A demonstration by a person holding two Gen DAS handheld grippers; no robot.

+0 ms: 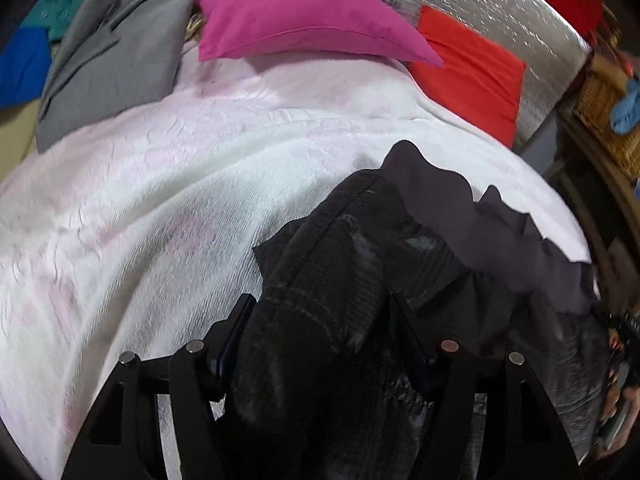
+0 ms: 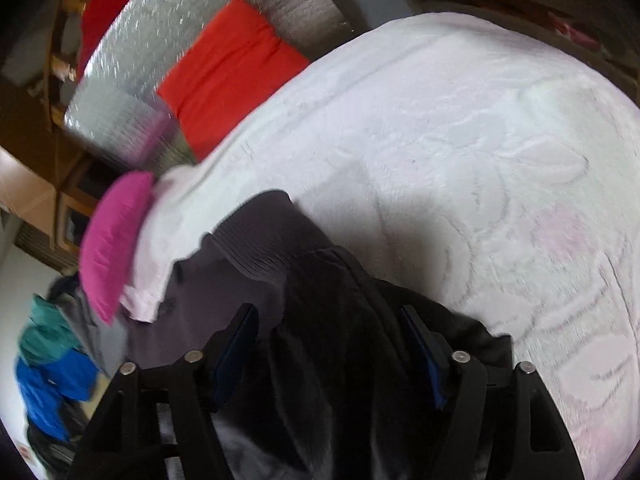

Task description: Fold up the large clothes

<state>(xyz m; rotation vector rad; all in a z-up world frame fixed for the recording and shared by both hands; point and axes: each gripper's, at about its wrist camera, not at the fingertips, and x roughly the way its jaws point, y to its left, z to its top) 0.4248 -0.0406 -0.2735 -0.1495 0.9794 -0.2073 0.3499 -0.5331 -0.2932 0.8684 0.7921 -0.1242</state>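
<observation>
In our left wrist view, going from nine o'clock across, we see a blue garment [image 1: 22, 66] with a teal garment [image 1: 60, 8] above it at the edge, then a grey cloth [image 1: 116, 60] lying against the pale pink bedspread [image 1: 160, 184]. At twelve o'clock a magenta pillow [image 1: 304, 12] rests on the bedspread's far side, with a red pillow [image 1: 468, 72] to its right against a silvery quilted surface [image 1: 500, 4]. At three o'clock a wicker basket [image 1: 608, 112] is partly cut off by the rim.

The dark garment [image 1: 332, 280] spreads from six o'clock toward four o'clock over the bedspread. Our left gripper [image 1: 320, 320] has a thick bunch of it filling the gap between its fingers, which press in on the cloth from both sides.

In the right wrist view, the dark garment again fills six o'clock and bulges between the fingers of our right gripper [image 2: 328, 328], held there. It hides the fingertips and much of the pads. Motion blur smears the pillows and the clothes at eight o'clock, so we cannot tell what kind of garment each is.
</observation>
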